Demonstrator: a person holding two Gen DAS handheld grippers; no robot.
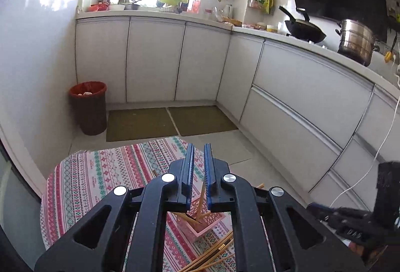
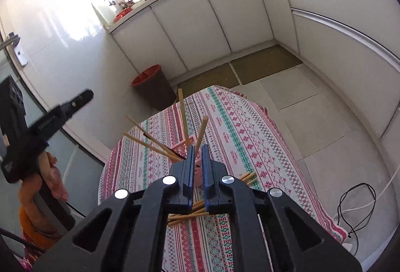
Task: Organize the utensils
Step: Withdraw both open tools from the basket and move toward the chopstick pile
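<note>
Though barely apart, jaws (both) empty.

Both wrist fisheyes look steeply down from close above the round table's patterned striped cloth [image 1: 82, 179], sharing the pink slotted plastic basket [image 2: 186, 144] and white cabinets.

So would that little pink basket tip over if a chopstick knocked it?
Probably. The pink basket looks small, light plastic, and the chopsticks in it lean far past its rim, likely making it top-heavy. The patterned tablecloth might let it slide instead.
</note>
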